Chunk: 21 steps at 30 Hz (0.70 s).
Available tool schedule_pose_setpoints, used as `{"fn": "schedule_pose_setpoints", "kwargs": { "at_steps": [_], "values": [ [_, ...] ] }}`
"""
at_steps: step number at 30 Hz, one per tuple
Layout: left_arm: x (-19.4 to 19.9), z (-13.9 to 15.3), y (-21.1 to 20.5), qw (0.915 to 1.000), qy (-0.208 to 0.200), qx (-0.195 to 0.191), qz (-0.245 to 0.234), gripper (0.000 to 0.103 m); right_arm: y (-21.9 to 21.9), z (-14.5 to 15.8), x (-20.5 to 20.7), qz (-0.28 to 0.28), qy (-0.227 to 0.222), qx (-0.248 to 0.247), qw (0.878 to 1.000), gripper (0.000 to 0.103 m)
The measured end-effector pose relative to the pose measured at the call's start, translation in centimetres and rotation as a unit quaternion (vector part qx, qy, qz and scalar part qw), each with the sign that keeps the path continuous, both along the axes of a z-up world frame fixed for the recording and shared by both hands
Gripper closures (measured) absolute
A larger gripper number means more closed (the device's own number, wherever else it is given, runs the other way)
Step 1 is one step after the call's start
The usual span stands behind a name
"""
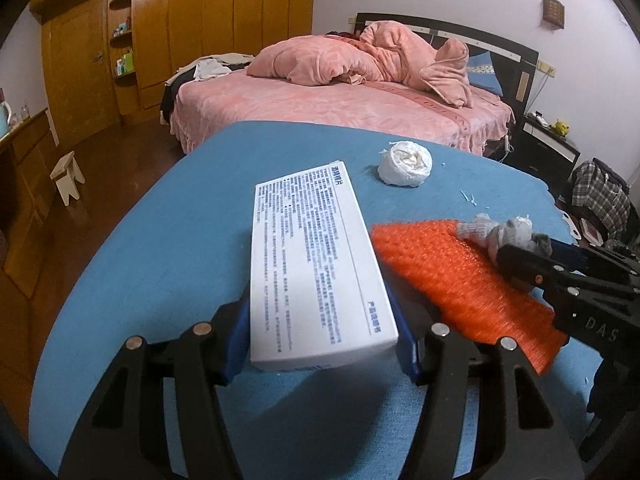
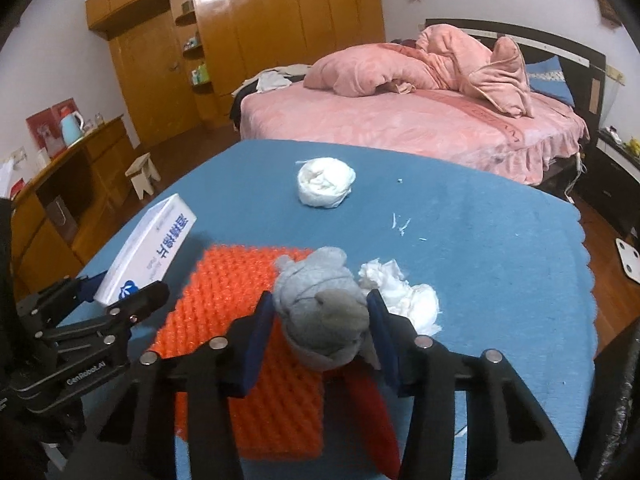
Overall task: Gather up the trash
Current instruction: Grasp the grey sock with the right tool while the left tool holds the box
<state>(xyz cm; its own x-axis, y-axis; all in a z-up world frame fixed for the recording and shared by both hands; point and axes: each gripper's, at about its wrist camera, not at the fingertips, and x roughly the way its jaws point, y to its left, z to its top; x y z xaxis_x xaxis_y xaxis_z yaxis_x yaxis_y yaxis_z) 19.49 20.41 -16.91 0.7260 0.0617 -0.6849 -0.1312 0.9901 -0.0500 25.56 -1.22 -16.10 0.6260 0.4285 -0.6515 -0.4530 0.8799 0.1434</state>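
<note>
My left gripper (image 1: 320,320) is shut on a white printed box (image 1: 316,264), held a little above the blue-covered table (image 1: 160,260). The box (image 2: 152,252) and left gripper (image 2: 120,296) also show at the left of the right wrist view. My right gripper (image 2: 320,312) is shut on a grey crumpled wad (image 2: 324,320), its blue pads pressing both sides, over an orange bubble-wrap sheet (image 2: 240,288). A crumpled white tissue (image 2: 404,292) lies just to its right. A white tissue ball (image 2: 326,188) sits farther back. In the left wrist view, the right gripper (image 1: 520,256) holds the wad (image 1: 508,236) over the orange sheet (image 1: 460,280).
Tiny white scraps (image 2: 400,224) lie on the blue cloth (image 2: 480,240). A pink bed (image 2: 400,120) stands behind the table, with a wooden wardrobe (image 2: 260,32), a small stool (image 2: 144,172) and a low cabinet (image 2: 80,168) to the left. A dark nightstand (image 1: 548,144) is at the right.
</note>
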Motion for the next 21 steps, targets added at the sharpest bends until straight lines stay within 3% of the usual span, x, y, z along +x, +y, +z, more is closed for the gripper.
{"fn": "schedule_pose_setpoints", "kwargs": {
  "at_steps": [21],
  "values": [
    [-2.7, 4.0, -4.2, 0.9982, -0.046, -0.002, -0.037, 0.045, -4.1, 4.9, -4.1, -0.017, -0.041, 0.051, 0.998, 0.058]
  ]
}}
